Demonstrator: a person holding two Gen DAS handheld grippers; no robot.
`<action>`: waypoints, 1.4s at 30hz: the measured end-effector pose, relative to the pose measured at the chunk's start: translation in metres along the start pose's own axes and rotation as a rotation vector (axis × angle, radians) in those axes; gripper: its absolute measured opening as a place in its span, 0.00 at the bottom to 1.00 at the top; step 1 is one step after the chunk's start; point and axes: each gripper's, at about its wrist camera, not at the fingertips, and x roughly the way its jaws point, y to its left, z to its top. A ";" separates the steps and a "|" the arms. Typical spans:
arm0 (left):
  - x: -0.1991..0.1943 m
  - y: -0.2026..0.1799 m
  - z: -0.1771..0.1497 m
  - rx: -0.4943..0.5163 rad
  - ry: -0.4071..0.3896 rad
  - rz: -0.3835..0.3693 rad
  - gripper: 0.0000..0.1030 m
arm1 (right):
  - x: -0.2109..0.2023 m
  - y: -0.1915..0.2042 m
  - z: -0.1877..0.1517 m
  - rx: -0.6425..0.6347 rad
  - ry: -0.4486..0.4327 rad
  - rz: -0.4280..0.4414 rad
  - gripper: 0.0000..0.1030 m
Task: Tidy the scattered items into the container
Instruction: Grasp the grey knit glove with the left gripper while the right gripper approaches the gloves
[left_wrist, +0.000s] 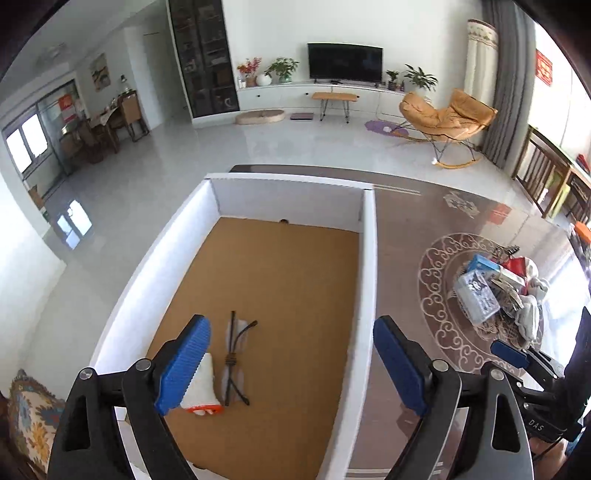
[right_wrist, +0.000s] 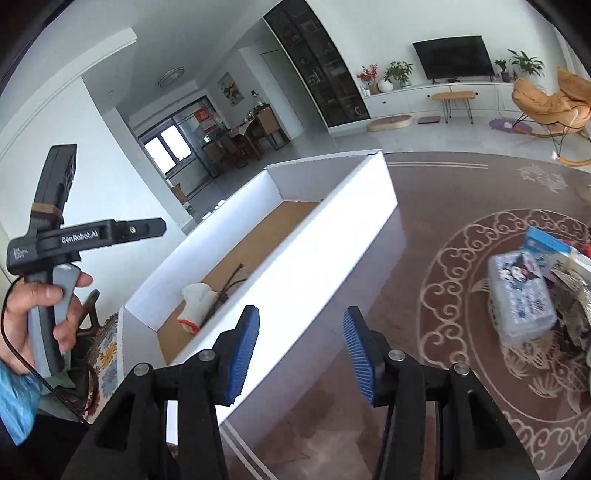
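Observation:
A white box (left_wrist: 365, 258) with a brown cardboard floor stands on the dark patterned table. A white bottle with an orange cap (left_wrist: 205, 384) and a pair of thin-framed glasses (left_wrist: 234, 354) lie inside it, at the near end. My left gripper (left_wrist: 291, 325) hangs over that end, open wide and holding nothing; its left finger partly hides the bottle. My right gripper (right_wrist: 301, 314) is open beside the box's right wall (right_wrist: 332, 236), over the table, with nothing between its pads. To its right lies a pile of scattered items with a cartoon-printed tissue pack (right_wrist: 521, 295) and a blue carton (right_wrist: 546, 240).
A hand (right_wrist: 37, 306) grips the left gripper's handle left of the box. The pile (left_wrist: 495, 291) sits on the table's round white ornament (left_wrist: 436, 295). A patterned cushion (left_wrist: 29, 417) lies beside the box. Behind are a tiled floor, a TV unit and an orange rocking chair (left_wrist: 447, 114).

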 end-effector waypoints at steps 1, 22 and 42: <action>0.001 -0.027 0.000 0.053 0.010 -0.029 0.97 | -0.020 -0.022 -0.015 0.007 -0.015 -0.058 0.47; 0.078 -0.324 -0.130 0.279 0.247 -0.287 0.97 | -0.159 -0.355 0.061 0.280 -0.108 -0.428 0.47; 0.061 -0.332 -0.111 0.288 0.120 -0.439 0.97 | -0.232 -0.309 -0.079 0.330 0.061 -0.496 0.47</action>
